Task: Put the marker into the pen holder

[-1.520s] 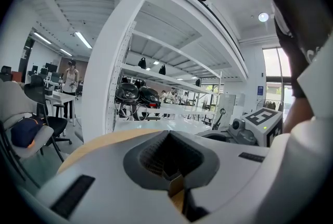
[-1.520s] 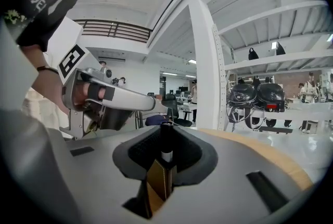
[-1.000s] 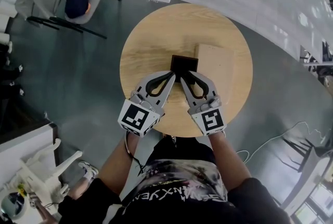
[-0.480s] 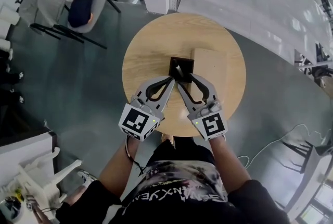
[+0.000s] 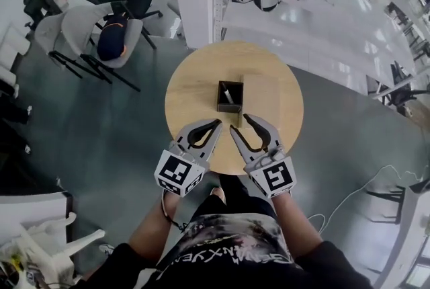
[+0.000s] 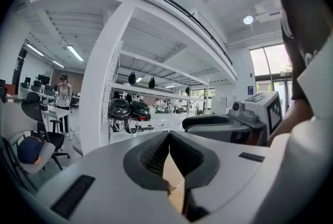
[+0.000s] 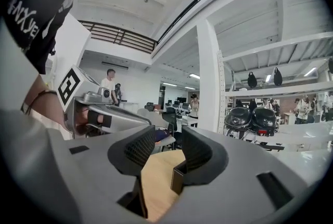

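- Round wooden table (image 5: 195, 79): standing on a grey floor.
- Pale wooden block (image 5: 262, 94): lying just right of the pen holder.
- Right tool (image 5: 240, 122): hovering over the table's near edge, jaws spreading, nothing between them.
- Left tool (image 5: 218, 124): hovering alongside, jaws pressed together, pinching nothing.
- Black pen holder (image 5: 222, 105): standing near the table's centre.
- Marker (image 5: 227, 93): leaning inside the pen holder.

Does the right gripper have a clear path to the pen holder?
Probably yes: the right gripper, jaws opening and empty, sits just short of the pen holder, nothing between; the wooden block lies alongside.
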Motion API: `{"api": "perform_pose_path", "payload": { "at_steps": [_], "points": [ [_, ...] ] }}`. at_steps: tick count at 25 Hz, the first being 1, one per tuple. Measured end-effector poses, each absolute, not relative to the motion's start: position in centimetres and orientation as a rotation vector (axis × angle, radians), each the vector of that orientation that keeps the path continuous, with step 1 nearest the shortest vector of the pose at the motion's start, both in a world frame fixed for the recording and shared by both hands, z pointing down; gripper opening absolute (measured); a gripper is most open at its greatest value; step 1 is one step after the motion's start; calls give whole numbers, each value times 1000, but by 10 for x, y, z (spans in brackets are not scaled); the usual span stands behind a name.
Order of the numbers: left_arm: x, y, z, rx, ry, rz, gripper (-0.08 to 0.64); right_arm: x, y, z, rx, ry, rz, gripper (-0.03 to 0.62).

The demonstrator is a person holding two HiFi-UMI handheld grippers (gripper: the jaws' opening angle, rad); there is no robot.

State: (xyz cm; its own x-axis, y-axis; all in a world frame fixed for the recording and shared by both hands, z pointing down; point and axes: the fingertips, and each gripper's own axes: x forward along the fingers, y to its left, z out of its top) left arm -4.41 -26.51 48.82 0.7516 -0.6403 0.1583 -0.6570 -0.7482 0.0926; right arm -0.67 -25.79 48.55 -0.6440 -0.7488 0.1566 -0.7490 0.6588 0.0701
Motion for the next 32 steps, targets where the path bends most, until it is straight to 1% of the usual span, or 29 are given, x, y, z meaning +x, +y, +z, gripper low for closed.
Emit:
{"api": "perform_pose_path", "payload": {
  "at_steps": [11, 20, 24, 29, 32],
  "points": [
    [-65, -175, 428, 2855, -1035, 169, 21, -12, -154, 418, 1280, -2699, -112, 147],
    [-49, -142, 402, 2864, -1018, 183, 21, 6, -117, 391, 1291, -2683, -91, 144],
    [-40, -138, 394, 2859, -1026, 191, 21, 14, -113, 388, 1272, -2701, -60, 119],
    [-25, -143, 390, 2865, -1053, 216, 21, 27, -114, 391, 1233, -2711, -16, 49],
    [-18, -148, 389, 2854, -1080, 222, 21, 35, -120, 387, 1221, -2724, -38, 28]
  ]
}}
